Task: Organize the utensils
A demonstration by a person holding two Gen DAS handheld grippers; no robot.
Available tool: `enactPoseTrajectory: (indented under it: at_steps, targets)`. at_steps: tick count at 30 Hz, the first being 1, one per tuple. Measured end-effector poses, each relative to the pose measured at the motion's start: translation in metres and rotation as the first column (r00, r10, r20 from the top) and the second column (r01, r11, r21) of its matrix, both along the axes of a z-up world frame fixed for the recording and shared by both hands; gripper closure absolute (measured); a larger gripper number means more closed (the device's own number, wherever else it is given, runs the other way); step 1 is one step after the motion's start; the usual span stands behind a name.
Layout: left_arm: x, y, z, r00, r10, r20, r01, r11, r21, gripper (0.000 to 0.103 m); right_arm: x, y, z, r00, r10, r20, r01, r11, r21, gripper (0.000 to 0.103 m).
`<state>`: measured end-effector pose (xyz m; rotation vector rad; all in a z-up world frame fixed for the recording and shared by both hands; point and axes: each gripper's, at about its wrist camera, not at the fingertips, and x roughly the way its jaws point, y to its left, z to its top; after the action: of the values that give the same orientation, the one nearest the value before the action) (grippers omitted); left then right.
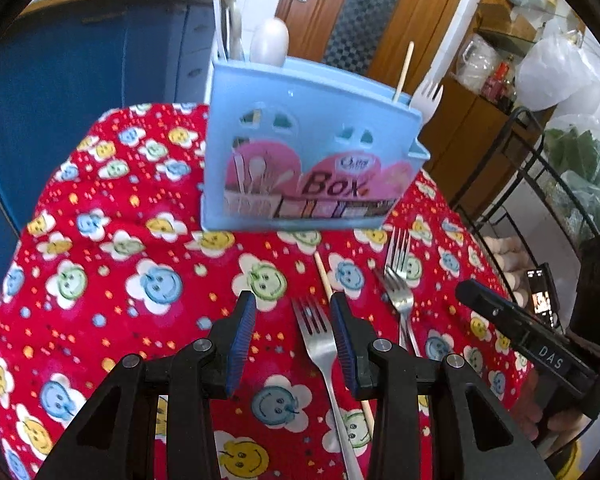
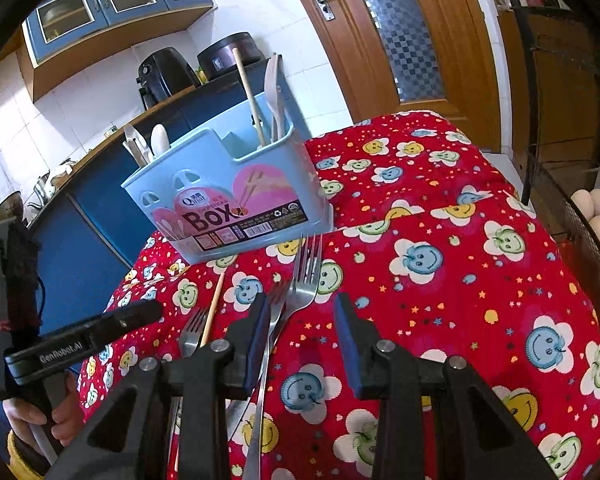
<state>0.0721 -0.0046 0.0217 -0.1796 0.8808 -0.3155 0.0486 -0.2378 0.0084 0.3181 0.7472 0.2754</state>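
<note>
A light-blue utensil box (image 1: 308,160) (image 2: 236,200) stands on the red flowered cloth (image 1: 140,280), holding a white spoon, a chopstick and a white plastic fork. My left gripper (image 1: 292,300) hangs open low over the cloth. One steel fork (image 1: 312,320) lies between its fingers, near the right pad, with no pad pressing on it. A chopstick (image 1: 324,276) runs under that finger. Two crossed forks (image 1: 398,280) lie to the right. My right gripper (image 2: 302,300) is open over those crossed forks (image 2: 304,276), whose necks pass beside its left pad.
A black wire rack (image 2: 540,120) with eggs (image 2: 596,208) stands just right of the table. Blue cabinets (image 1: 80,80) lie beyond the cloth's far left edge. A wooden door (image 2: 400,40) is behind. Each gripper shows in the other's view: the right (image 1: 520,336), the left (image 2: 100,332).
</note>
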Motion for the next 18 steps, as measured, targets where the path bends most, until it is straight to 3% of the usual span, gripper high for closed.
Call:
enactPoseTrajectory:
  at_steps: [11,18]
  targets:
    - [0.007,-0.009,-0.026,0.994,-0.035,-0.099,0.031,0.999,-0.038,0.064,0.002,-0.001,-0.007,1.000,-0.002,-0.018,0.002,1.000,0.007,0.067]
    - [0.009,-0.014,-0.035,0.991,-0.065,-0.117,0.058,0.996,-0.069,0.064,0.003,-0.001,-0.008,1.000,0.000,-0.023,0.000,1.000,0.005,0.067]
